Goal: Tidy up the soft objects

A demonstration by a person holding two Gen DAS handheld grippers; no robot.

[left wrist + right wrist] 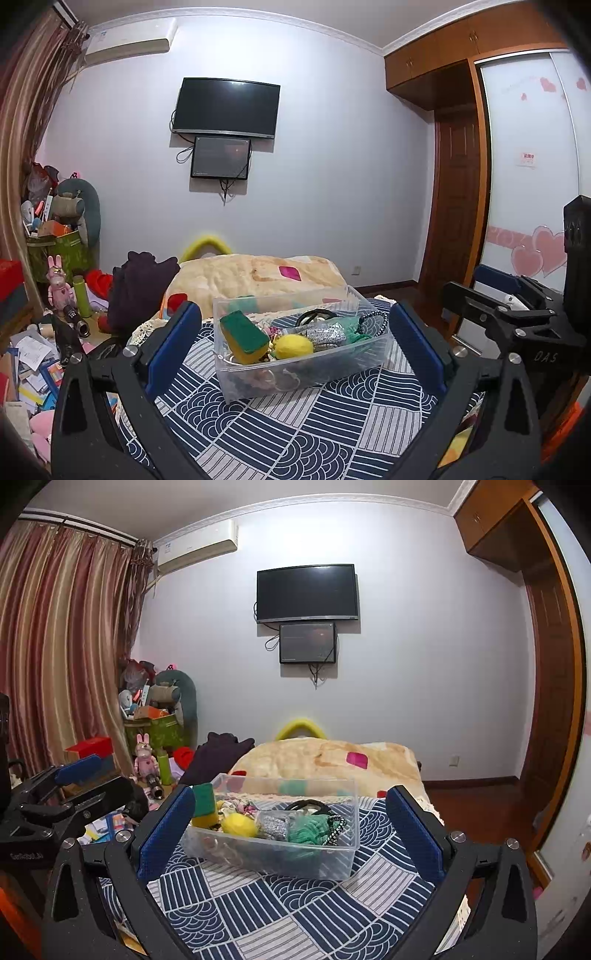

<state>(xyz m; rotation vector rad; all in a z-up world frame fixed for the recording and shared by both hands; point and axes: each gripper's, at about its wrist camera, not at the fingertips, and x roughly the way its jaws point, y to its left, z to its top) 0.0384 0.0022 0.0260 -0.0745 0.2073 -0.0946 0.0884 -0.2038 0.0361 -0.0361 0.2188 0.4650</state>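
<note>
Left gripper (295, 334): jaws spread wide, nothing between pads, blue ribbed pad faces on black frame. Right gripper (290, 821): same, wide apart, nothing held.

Clear plastic bin (365, 308) straight ahead of both, centred between jaw tips in each view, not touching either. Rectangular, thin see-through walls, open top, sits on quilt. In right view, left pad overlaps bin's near-left corner; contact or not, cannot tell.

Inside bin, from left jaw side to right:
- sponge (244, 336), yellow foam w/ green scouring layer, blocky, tilted, leaning at left end.
- yellow ball (294, 346), fuzzy, roundish, just beside sponge.
- silver scrubber (328, 334), glittery mesh, crumpled, mid-bin.
- green cord (308, 829), knitted/twisted bundle, right of scrubber.
- black-white braided cord (335, 830), draped over green cord near right wall.
- black ring (314, 315), behind scrubber, toward far wall.
- small mixed fabric bits behind ball, too jumbled to name.

Under jaws: quilt (295, 424), navy/white patchwork, stripe + wave-scale print, flat. Beyond bin: beige plush blanket (258, 277), pink patch, lumpy. Dark garment (140, 284) heaped beyond left jaw.

Far wall ahead: TV (226, 107), smaller screen (221, 158) just below. Striped curtain (62, 646) far left.
</note>
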